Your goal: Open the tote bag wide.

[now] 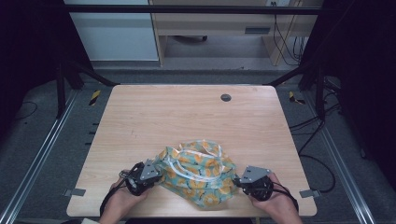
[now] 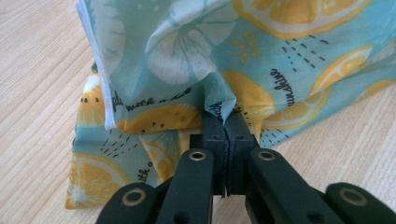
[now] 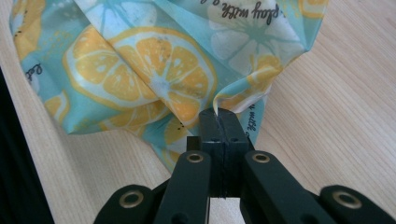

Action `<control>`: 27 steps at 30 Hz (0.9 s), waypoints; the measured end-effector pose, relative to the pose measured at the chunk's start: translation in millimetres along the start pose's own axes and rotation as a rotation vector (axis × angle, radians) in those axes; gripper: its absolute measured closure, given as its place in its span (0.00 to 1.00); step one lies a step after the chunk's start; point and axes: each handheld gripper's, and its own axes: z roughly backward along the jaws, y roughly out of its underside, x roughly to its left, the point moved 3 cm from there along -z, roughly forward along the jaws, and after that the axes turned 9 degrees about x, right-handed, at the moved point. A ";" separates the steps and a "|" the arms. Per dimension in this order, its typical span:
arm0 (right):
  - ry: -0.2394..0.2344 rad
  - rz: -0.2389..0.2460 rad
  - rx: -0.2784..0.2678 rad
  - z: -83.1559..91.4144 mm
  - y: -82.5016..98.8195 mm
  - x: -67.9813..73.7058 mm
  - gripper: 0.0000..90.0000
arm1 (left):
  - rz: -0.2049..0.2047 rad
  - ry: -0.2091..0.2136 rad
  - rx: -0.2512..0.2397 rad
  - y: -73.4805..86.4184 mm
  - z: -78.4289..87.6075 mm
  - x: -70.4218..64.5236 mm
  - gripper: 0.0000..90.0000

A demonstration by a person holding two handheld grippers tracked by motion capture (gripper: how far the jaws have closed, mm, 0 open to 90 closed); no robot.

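Observation:
A teal cloth bag (image 1: 198, 172) printed with orange lemon slices lies crumpled near the front edge of the wooden table (image 1: 187, 116), its white handles on top. My left gripper (image 1: 156, 173) is shut on a fold at the bag's left side; in the left gripper view the jaws pinch the fabric (image 2: 219, 100) at their tips (image 2: 226, 121). My right gripper (image 1: 236, 179) is shut on the bag's right side; in the right gripper view a fabric corner (image 3: 233, 95) is caught between its closed jaws (image 3: 219, 116). A hand holds each gripper from below.
A small dark round grommet (image 1: 225, 97) sits in the table's far right part. Metal frame rails run along both sides of the table. A desk and hanging cables stand beyond the far edge.

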 end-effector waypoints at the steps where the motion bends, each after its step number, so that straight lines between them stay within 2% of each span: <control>1: -0.004 -0.003 0.002 -1.3 -0.3 -0.5 1.00 | 0.005 -0.002 -0.003 -0.1 -0.5 0.3 1.00; 11: 0.025 -0.021 0.005 -3.6 -1.2 -8.5 1.00 | 0.024 -0.015 -0.006 -2.9 -4.2 2.4 1.00; 18: 0.040 -0.040 -0.005 -6.9 -4.5 -16.5 1.00 | 0.049 -0.021 -0.014 -5.8 -6.9 9.3 1.00; 27: 0.047 -0.050 -0.008 -11.8 -9.0 -21.9 1.00 | 0.060 -0.029 -0.016 -8.1 -11.0 14.5 1.00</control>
